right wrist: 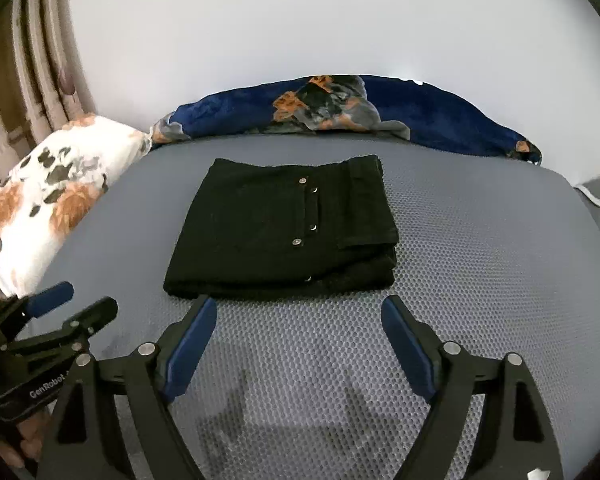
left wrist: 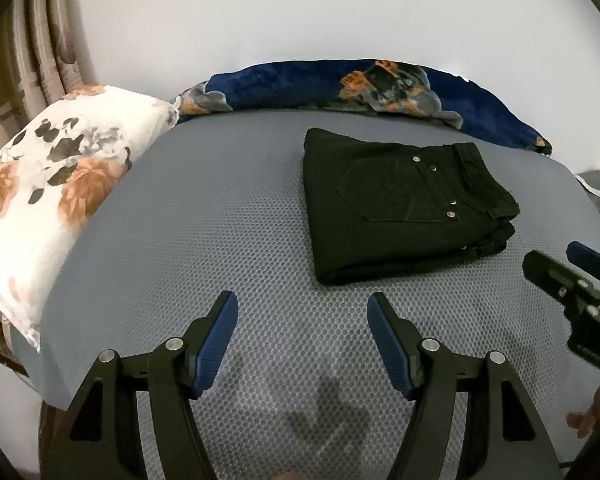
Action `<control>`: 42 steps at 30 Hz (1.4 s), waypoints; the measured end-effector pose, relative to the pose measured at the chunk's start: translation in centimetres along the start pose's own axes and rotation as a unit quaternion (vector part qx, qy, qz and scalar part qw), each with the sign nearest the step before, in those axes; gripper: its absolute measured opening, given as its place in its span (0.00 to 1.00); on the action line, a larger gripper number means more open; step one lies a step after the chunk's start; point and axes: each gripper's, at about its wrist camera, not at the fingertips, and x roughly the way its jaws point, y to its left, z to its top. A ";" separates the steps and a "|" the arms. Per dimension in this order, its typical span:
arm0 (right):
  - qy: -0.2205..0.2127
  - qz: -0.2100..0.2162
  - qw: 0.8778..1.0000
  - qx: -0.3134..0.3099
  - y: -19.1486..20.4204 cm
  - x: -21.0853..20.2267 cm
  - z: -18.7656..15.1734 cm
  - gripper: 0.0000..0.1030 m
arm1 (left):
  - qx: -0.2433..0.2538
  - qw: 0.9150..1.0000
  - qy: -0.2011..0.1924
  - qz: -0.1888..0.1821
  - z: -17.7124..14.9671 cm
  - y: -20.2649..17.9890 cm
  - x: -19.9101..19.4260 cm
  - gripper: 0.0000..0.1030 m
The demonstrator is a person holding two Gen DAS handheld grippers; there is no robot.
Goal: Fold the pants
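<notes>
Black pants [left wrist: 400, 204] lie folded into a compact rectangle on the grey mesh bed cover [left wrist: 204, 240], a back pocket and metal rivets facing up. In the right wrist view the same pants [right wrist: 284, 232] rest just beyond my right gripper [right wrist: 298, 312], which is open with only the cover between its blue pads. My left gripper [left wrist: 302, 308] hangs open over bare cover, to the left of and nearer than the pants. Each gripper shows at the edge of the other's view: the right gripper [left wrist: 568, 260], the left gripper [right wrist: 76, 300]. Neither touches the pants.
A white pillow [left wrist: 48, 200] with orange flowers lies at the left edge of the bed. A dark blue floral blanket [left wrist: 380, 88] is bunched along the far edge against the white wall. Curtains [left wrist: 28, 64] hang at the far left. A person's fingers [left wrist: 584, 420] show at the right.
</notes>
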 end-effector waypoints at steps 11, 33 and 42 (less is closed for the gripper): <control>0.010 -0.004 1.000 -0.002 0.7 0.1 -0.5 0.80 | 0.005 1.000 -0.003 0.006 -0.2 -0.3 -0.2 0.66; 0.030 -0.001 0.999 0.014 0.4 0.9 -0.7 0.80 | 0.003 1.000 0.000 0.007 -0.5 -0.7 0.2 0.66; 0.035 -0.005 0.999 0.015 0.5 1.0 -0.7 0.80 | 0.005 1.000 0.004 0.002 -0.6 -0.7 0.4 0.66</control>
